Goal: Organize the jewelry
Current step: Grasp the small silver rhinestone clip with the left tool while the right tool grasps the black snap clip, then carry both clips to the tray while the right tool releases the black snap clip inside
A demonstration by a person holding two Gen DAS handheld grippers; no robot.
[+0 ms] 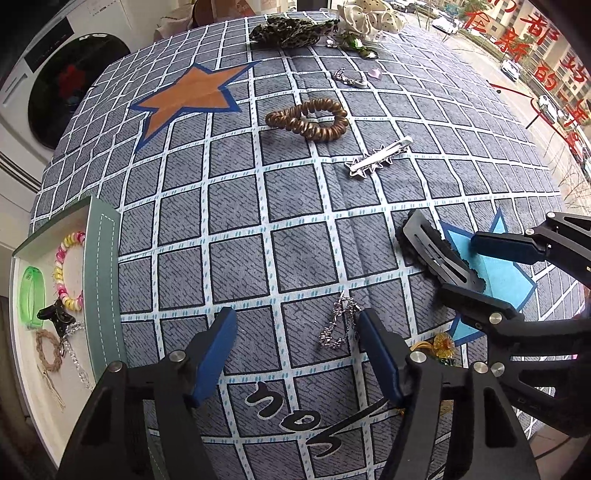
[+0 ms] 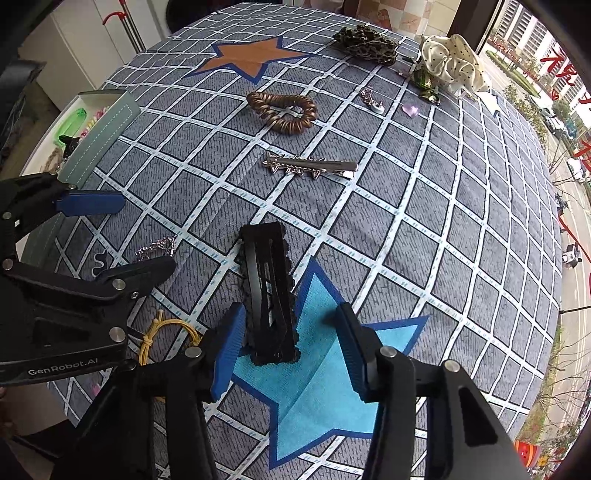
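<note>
On the checked tabletop (image 1: 240, 236), both grippers' fingers stand apart and empty: left gripper (image 1: 297, 350) beside a silver chain (image 1: 338, 325), right gripper (image 2: 291, 343) astride a black snap clip (image 2: 269, 291), while the white tray (image 1: 22, 258) holds few pieces and most remain.

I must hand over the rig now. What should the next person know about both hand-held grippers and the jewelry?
Left hand-held gripper: open, empty; silver chain lies by its right finger.
Right hand-held gripper: open, black snap hair clip between the jaws, not gripped.
Done: green bangle, pink-yellow spiral tie, braided cord, a chain and a small black piece lie in the tray.
Left on the cloth: brown spiral hair tie, silver star clip, yellow cord, leopard scrunchie, cream scrunchie, pink heart, small pieces at the far edge.
</note>
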